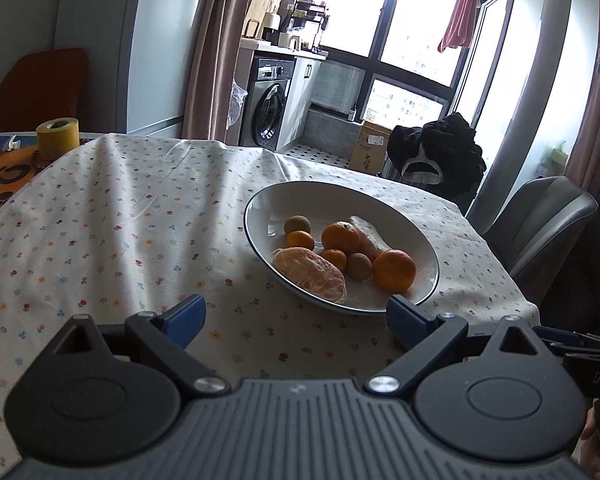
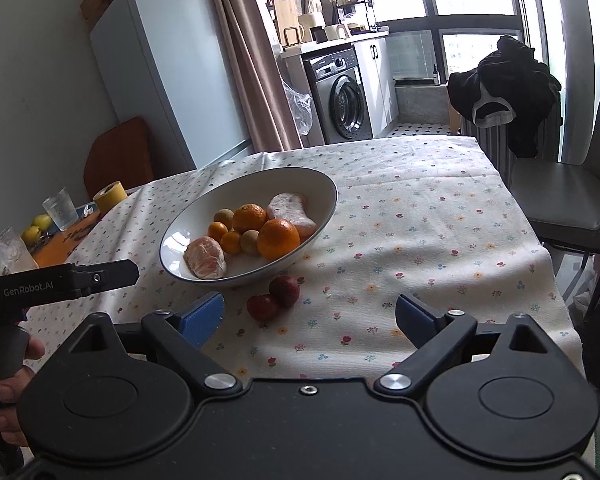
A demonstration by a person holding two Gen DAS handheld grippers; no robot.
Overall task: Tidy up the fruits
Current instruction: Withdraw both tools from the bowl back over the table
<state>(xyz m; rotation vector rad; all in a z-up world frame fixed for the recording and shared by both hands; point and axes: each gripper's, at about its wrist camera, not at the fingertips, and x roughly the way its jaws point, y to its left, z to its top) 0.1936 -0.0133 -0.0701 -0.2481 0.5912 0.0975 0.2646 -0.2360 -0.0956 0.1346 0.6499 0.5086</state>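
Observation:
A white bowl (image 1: pixel 400 216) (image 2: pixel 236 188) stands on the flowered tablecloth (image 1: pixel 120 216) (image 2: pixel 420 220). It holds two big oranges (image 1: pixel 394 271) (image 2: pixel 278 239), small mandarins (image 1: pixel 300 240) (image 2: pixel 231 242), two brownish kiwi-like fruits (image 1: pixel 297 225) (image 2: pixel 250 242) and two peeled citrus pieces (image 1: pixel 312 276) (image 2: pixel 205 258). Two red lychees (image 2: pixel 274 298) lie on the cloth just in front of the bowl. My left gripper (image 1: pixel 296 320) is open, near the bowl's front rim, holding nothing. My right gripper (image 2: pixel 310 316) is open too, with the lychees just beyond its fingers.
A yellow tape roll (image 1: pixel 57 138) (image 2: pixel 110 195), glasses (image 2: pixel 60 208) and yellow fruits (image 2: pixel 36 228) sit at the table's left end. A grey chair (image 1: pixel 540 232) (image 2: pixel 572 188) stands at the right edge, dark clothes (image 1: pixel 436 152) (image 2: pixel 504 80) beyond. The left gripper's body (image 2: pixel 60 280) shows at the right wrist view's left.

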